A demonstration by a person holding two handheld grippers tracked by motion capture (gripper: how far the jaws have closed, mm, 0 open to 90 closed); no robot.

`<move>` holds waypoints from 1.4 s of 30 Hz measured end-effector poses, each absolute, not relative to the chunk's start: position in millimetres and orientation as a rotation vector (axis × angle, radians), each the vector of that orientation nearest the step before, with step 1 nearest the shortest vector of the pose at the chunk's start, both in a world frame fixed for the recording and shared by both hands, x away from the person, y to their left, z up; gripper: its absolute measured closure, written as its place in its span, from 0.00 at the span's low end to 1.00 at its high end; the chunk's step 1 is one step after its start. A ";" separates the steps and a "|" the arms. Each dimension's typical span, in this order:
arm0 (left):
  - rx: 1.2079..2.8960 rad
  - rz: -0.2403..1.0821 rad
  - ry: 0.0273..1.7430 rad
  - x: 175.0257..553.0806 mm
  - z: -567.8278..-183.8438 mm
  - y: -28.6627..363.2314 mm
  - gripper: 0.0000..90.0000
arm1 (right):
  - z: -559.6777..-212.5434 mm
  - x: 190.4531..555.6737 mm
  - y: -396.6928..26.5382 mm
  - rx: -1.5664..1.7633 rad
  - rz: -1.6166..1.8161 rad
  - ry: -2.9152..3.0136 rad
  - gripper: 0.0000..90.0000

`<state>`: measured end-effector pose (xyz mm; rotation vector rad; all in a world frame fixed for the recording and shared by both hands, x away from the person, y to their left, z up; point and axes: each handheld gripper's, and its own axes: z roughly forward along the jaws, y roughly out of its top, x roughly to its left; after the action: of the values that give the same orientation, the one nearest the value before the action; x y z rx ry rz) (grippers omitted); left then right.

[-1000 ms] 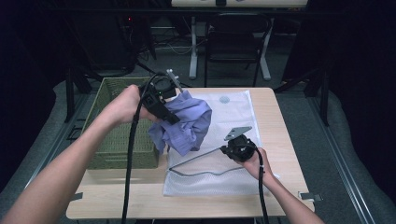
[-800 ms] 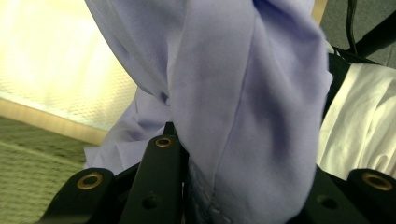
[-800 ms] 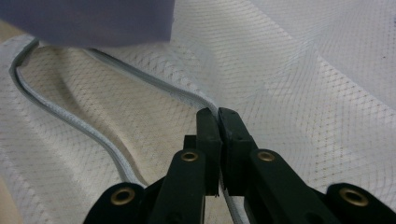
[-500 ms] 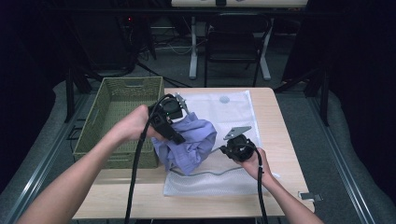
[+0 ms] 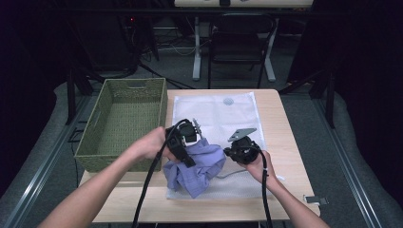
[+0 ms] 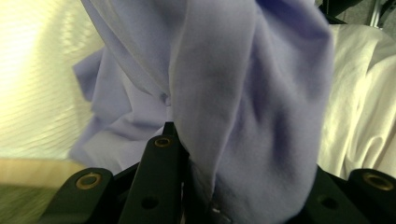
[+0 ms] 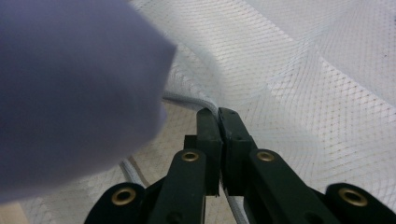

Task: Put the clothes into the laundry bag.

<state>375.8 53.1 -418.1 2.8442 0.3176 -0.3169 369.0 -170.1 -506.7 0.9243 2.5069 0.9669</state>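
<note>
A crumpled lilac cloth (image 5: 197, 166) lies on a white mesh bag (image 5: 223, 114) that is spread flat over the middle of the wooden table (image 5: 280, 137). The cloth sits on the near part of the bag, a little left of its centre, with one corner reaching toward the near edge.

The left gripper (image 5: 183, 142) is down at the far left side of the cloth. In the left gripper view its jaws are clamped on a thick fold of the cloth (image 6: 233, 93), which bulges up between them and hangs across the picture, with the mesh bag (image 6: 359, 102) behind it on the right.

The right gripper (image 5: 241, 151) rests just right of the cloth, on the bag. In the right gripper view its jaws are pressed tight together, pinching the corded edge of the mesh bag (image 7: 299, 84), and the cloth (image 7: 74, 93) looms blurred at the left.

A green woven basket (image 5: 102, 133) stands on the left side of the table, its right wall just beside the bag.
</note>
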 end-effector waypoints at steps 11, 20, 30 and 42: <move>2.841 -0.415 0.383 376.6 -473.0 42.7 0.82 | -503.5 366.0 -168.0 0.921 0.984 2.510 0.98; 2.771 -0.439 0.488 374.5 -515.7 40.7 0.79 | -503.4 364.8 -167.7 0.921 0.983 2.516 0.98; 2.723 -0.428 0.531 371.7 -531.2 43.6 0.78 | -505.3 364.5 -165.5 0.906 0.970 2.526 0.98; 2.678 -0.283 0.518 358.4 -497.3 54.4 0.34 | -504.0 363.5 -167.0 0.898 0.964 2.524 0.98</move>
<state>358.4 54.4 -497.3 2.6777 0.5177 -0.2832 363.5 -167.0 -504.0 0.8978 2.5244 0.9638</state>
